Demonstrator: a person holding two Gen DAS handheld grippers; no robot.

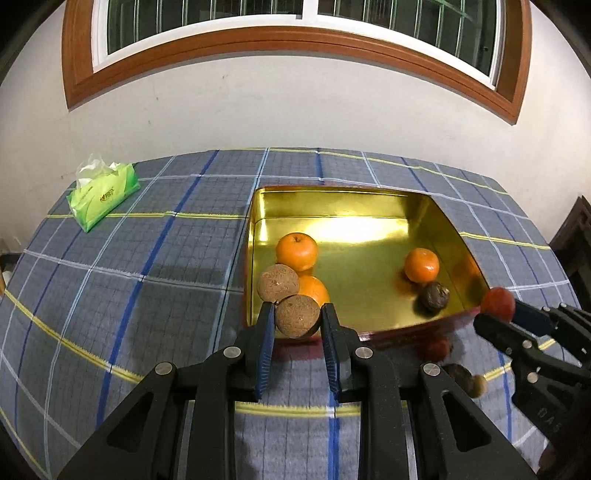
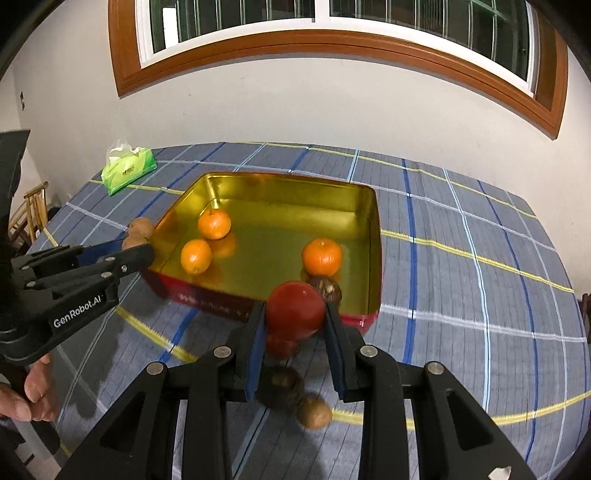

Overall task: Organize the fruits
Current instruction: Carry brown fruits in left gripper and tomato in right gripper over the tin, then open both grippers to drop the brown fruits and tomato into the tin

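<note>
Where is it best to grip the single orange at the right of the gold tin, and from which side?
I would grip the orange across its widest middle, from above: the tin walls block a low approach. Set the jaws left and right, since the dark fruit sits close at its near side.

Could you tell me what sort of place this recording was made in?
Probably a room in a home, likely a dining area: a table under a plaid tablecloth, a wood-framed window in a plain wall, a tissue pack, and a gold tin holding fruit.
</note>
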